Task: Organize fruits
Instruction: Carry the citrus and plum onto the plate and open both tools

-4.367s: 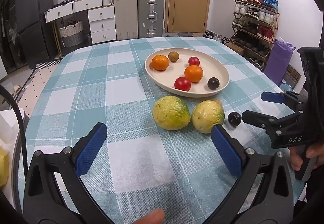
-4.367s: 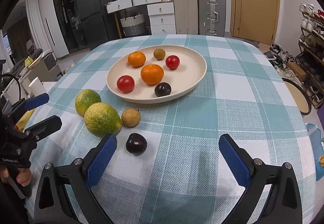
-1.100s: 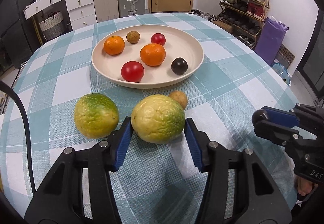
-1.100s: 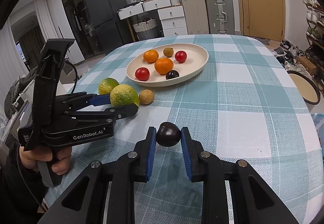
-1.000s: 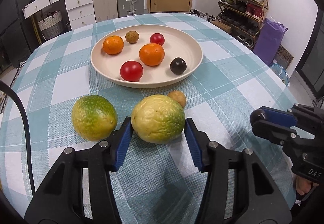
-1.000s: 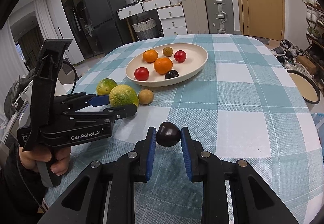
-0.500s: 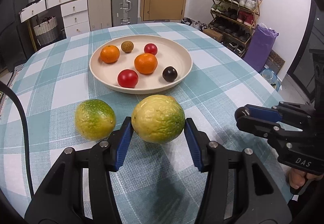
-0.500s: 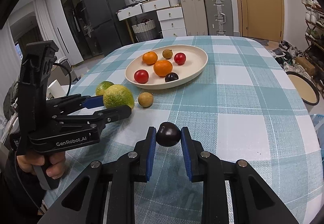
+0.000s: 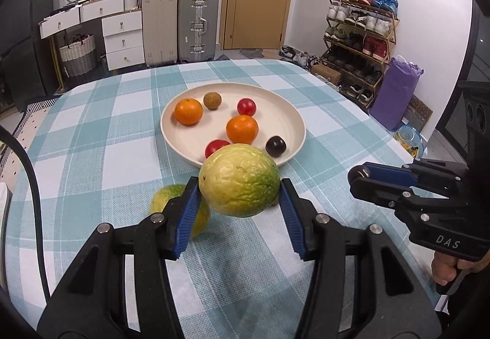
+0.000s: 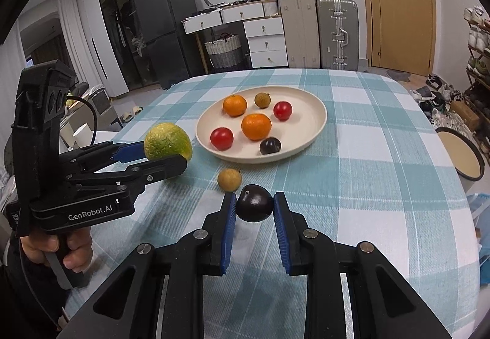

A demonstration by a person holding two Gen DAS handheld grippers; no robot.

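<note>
Lifted clear of the tabletop (image 9: 92, 155) within the last second: the large yellow-green fruit (image 9: 239, 181), clamped between the blue pads of the left tool (image 9: 239, 201), and the dark plum (image 10: 255, 202), pinched at the narrowest setting by the right tool (image 10: 254, 207). Both previously resting on the checked cloth with the pads already closed on them; now carried above it and nearer the cream plate (image 9: 294, 121). Taken to mean both pickups done and only the carry and the release into the plate left. Left behind on the cloth: the second green fruit (image 9: 165, 195), half hidden behind the left pad, and the small tan fruit (image 10: 229, 179) just ahead of the right tool. Inside the plate: two oranges, two red fruits, a tan one and a dark one, grouped toward the centre and near side, with bare room along the right and far rim, probably enough for the plum. Less obvious space for the big fruit. Plate well inside the tabletop edges; cloth between tools and plate open apart from the tan fruit.
</note>
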